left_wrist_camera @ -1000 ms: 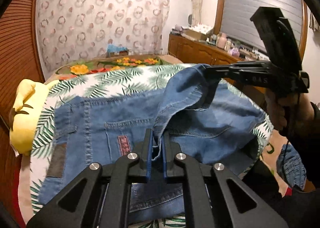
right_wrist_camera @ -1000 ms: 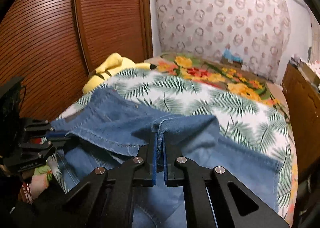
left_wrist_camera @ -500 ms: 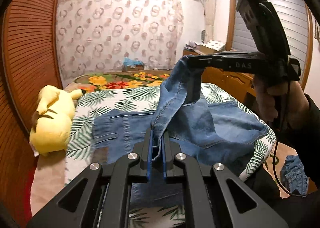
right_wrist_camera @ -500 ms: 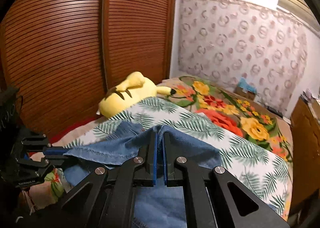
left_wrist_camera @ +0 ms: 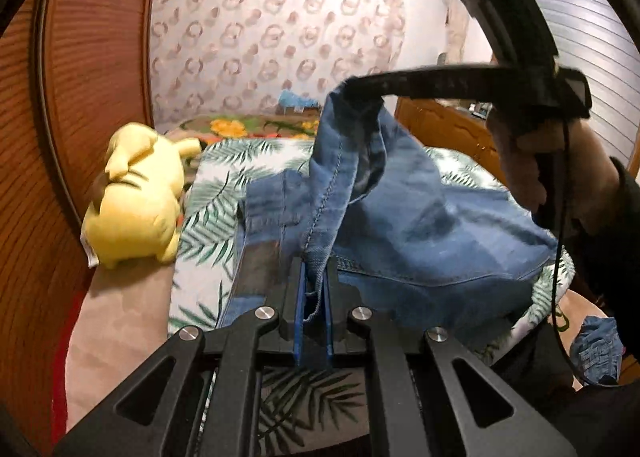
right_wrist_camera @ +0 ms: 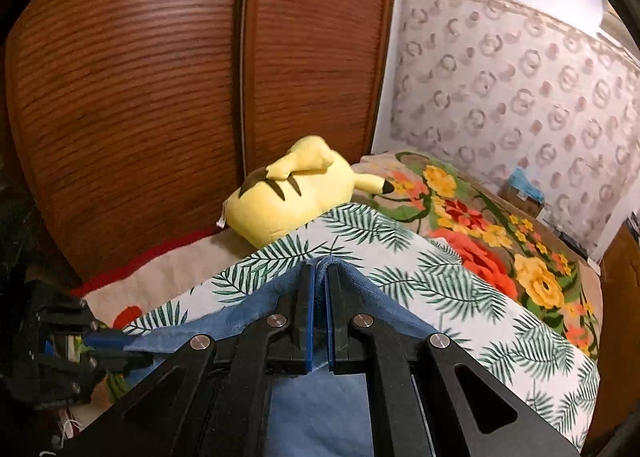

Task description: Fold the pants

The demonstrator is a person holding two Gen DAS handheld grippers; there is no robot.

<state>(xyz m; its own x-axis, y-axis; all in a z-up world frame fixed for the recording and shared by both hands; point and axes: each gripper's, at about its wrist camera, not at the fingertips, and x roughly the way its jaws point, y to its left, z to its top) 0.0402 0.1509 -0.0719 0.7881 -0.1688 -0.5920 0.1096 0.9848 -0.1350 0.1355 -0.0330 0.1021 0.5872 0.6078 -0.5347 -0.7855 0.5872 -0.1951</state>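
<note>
Only the left wrist view is showing the person's hand point(left_wrist_camera: 560, 173) gripping the right gripper point(left_wrist_camera: 352, 87). Both the left gripper point(left_wrist_camera: 314, 281) and the right are clenching the jeans' point(left_wrist_camera: 420, 225) edge above the bed point(right_wrist_camera: 460, 277).

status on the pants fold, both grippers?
Left gripper shut on jeans hem. Right gripper shut on same edge, denim lifted between them over the palm-print sheet. Yellow plush beside the jeans, not touching.

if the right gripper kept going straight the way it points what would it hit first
Probably the palm-leaf sheet just past the denim pants it grips; the right gripper points downward. Beyond lies the yellow plush, though depth is unclear.
</note>
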